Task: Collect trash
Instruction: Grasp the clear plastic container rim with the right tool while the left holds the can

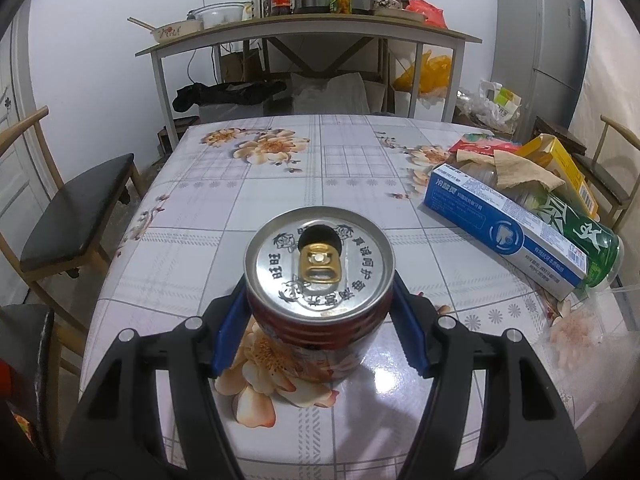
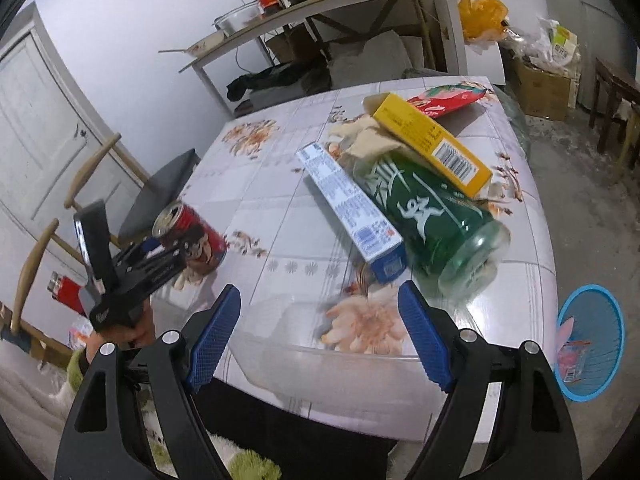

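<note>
A red drink can with a silver top and gold pull tab stands on the floral table. My left gripper is closed around the can's sides, blue pads touching it. In the right wrist view the same can stands at the left with the left gripper on it. My right gripper is open and empty above a clear plastic container at the table's near edge. A blue toothpaste box, a green bottle and a yellow box lie together.
A blue waste basket stands on the floor right of the table. A red snack wrapper lies at the far corner. Chairs stand on the left. A cluttered shelf table is behind.
</note>
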A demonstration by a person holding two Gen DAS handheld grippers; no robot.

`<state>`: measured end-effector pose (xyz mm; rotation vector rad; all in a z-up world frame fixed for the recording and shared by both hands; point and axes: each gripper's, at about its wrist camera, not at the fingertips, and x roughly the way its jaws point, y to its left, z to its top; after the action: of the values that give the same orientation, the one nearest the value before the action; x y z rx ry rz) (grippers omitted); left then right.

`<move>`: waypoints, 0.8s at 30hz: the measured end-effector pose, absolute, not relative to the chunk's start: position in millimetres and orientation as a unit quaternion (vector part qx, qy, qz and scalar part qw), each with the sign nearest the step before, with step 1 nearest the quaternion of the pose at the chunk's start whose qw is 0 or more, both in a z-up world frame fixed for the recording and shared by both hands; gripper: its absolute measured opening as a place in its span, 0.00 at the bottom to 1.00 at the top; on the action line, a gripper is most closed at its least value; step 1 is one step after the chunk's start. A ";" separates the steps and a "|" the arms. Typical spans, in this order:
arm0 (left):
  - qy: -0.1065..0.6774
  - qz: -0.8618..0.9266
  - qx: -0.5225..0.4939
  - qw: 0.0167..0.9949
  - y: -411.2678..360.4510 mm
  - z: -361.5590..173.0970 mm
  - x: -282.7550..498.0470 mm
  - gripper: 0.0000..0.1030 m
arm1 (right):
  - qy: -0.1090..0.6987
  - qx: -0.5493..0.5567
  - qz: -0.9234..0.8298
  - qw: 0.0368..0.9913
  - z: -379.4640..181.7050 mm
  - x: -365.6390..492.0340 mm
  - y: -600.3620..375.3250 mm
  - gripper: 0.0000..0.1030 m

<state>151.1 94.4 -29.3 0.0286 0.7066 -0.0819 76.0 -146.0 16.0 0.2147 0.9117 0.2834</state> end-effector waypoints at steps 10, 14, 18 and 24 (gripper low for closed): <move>0.347 -0.041 0.011 0.937 95.4 -30.0 152.2 0.60 | 0.486 0.124 0.121 0.856 -21.6 52.2 -151.7 0.76; 0.347 -0.041 0.012 0.937 94.8 -31.6 151.8 0.60 | 0.487 0.136 0.120 0.855 -25.3 53.0 -155.5 0.76; 0.346 -0.040 0.012 0.937 94.9 -31.3 151.6 0.60 | 0.458 0.131 0.142 0.868 -5.5 48.7 -157.1 0.76; 0.345 -0.042 0.012 0.938 96.3 -31.7 151.1 0.60 | 0.438 0.133 0.089 0.884 7.8 54.8 -189.7 0.76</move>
<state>151.1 96.3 -31.7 0.0239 0.7044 -0.0853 54.8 -189.7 7.8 0.2769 0.9120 0.1845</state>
